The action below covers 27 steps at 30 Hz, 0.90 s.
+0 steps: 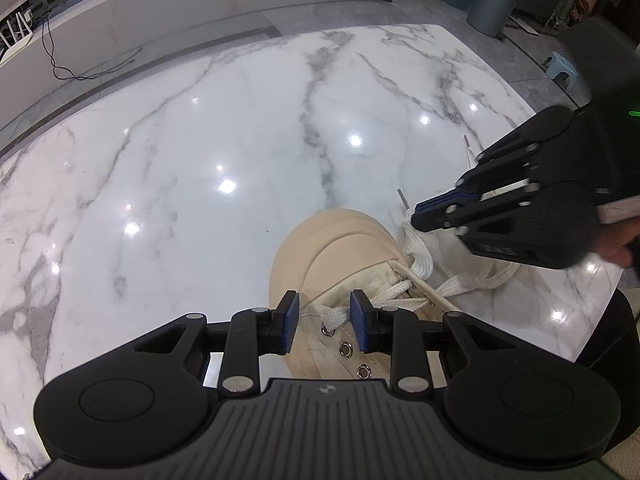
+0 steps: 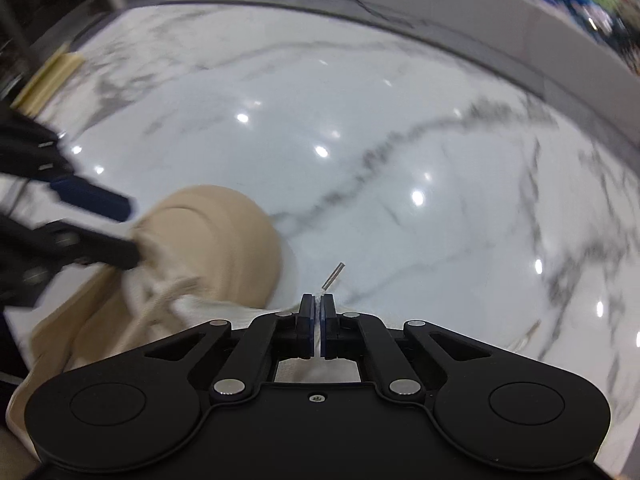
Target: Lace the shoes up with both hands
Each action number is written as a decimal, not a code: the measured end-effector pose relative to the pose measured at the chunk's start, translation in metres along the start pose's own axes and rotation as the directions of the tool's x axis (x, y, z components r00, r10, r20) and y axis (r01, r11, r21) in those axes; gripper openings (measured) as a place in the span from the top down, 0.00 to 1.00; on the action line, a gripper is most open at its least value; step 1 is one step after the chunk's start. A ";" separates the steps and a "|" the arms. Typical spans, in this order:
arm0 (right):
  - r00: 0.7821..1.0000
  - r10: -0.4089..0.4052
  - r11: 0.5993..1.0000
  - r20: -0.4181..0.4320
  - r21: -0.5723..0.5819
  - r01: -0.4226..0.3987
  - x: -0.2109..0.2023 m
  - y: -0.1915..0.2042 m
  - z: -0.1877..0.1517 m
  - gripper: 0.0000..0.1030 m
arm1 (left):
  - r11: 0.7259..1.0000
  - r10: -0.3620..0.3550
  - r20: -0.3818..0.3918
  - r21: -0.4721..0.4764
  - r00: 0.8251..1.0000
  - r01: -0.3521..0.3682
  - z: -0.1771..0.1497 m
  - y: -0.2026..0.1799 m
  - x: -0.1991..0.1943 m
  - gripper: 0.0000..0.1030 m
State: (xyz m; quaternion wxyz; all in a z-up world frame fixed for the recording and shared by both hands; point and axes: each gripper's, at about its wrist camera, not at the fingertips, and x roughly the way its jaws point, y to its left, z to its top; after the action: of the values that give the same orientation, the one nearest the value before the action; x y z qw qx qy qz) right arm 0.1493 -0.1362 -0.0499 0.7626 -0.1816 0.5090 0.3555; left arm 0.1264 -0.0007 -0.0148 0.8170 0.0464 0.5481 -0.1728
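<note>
The left hand-held gripper [image 1: 324, 322] hangs over the beige canvas shoe [image 1: 352, 280] with its blue pads apart on either side of the lower eyelet row, grasping nothing; the pads look close to the canvas, though whether they touch it I cannot tell. The shoe lies on the marble tabletop [image 1: 200, 160] with its rubber toe pointing away, only the lowest eyelets threaded and several empty metal eyelets [image 1: 346, 349] below. Further right, the white lace [image 1: 420, 270] trails off the shoe's side onto the marble, and the right hand-held gripper [image 2: 318, 326] is clenched on one strand just behind its metal tip [image 2: 334, 275], which juts out past the pads. A second tip [image 1: 466, 142] lies loose farther off. To do this step well, I judge the left side should steady the upper beside the next free eyelet while the right keeps the tip short and stiff beyond its pads, aims it squarely at the hole, and avoids twisting the flat lace.
</note>
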 end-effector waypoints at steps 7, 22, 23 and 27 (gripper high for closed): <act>0.994 0.027 0.940 0.102 -0.342 0.009 -0.049 0.040 -0.002 0.99 | 1.000 0.014 0.029 0.007 0.999 -0.014 -0.004 -0.004 -0.017 0.74; 0.993 0.061 0.734 0.097 -0.679 0.021 -0.071 0.106 -0.010 0.99 | 0.998 -0.050 0.018 0.040 0.999 0.050 -0.033 -0.028 -0.040 0.74; 0.993 0.067 0.732 0.094 -0.681 0.015 -0.070 0.108 -0.010 0.99 | 0.998 -0.055 0.016 0.038 0.998 0.054 -0.033 -0.028 -0.039 0.74; 0.994 0.073 0.717 0.084 -0.697 0.007 -0.064 0.115 -0.013 0.99 | 0.999 -0.036 0.008 0.031 0.999 0.036 -0.034 -0.025 -0.033 0.74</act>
State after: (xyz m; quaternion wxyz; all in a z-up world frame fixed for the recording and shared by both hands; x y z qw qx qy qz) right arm 0.0424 -0.0892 0.0121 0.6576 -0.4268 0.3000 0.5434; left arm 0.0765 -0.0077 0.0045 0.8153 0.0484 0.5425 -0.1963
